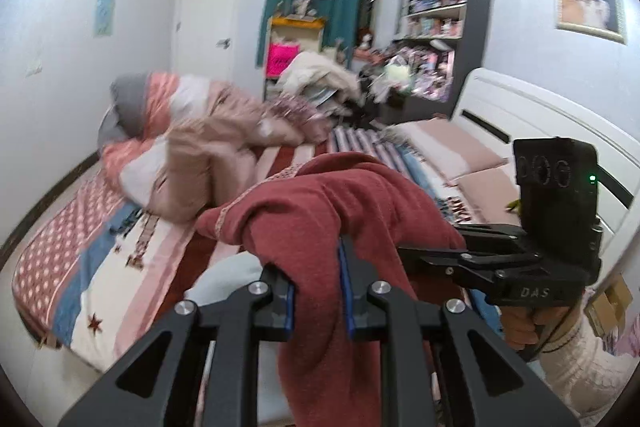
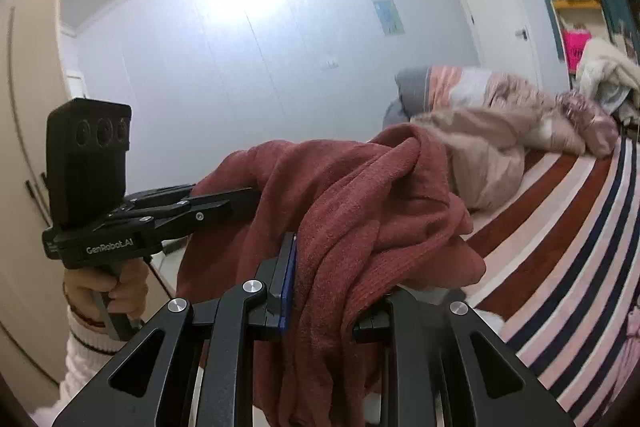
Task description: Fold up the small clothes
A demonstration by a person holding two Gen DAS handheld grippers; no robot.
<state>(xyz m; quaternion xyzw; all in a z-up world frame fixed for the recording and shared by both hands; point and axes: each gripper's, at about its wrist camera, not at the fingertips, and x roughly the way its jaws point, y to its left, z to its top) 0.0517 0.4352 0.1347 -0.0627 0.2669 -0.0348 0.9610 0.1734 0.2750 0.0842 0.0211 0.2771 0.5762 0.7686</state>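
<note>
The red garment hangs in the air between the two grippers, lifted clear of the bed that fills the lower left of the left wrist view. In the lower centre of that view the left gripper has its blue-lined fingers drawn in to a narrow gap, with a bunched fold of the red cloth pinched between them. The right gripper shows the same condition in the lower centre of its own view: its jaws stand nearly together, clamped on a thick gather of the fabric, and only one blue pad is visible because cloth drapes over the other. Each gripper appears from the side in the opposite camera, so the two grips sit at separate points along one edge. This spacing probably serves to spread the garment and let its body hang free before it is laid flat. The crumpled quilt at centre left leaves the striped sheet as the likely laying surface.
</note>
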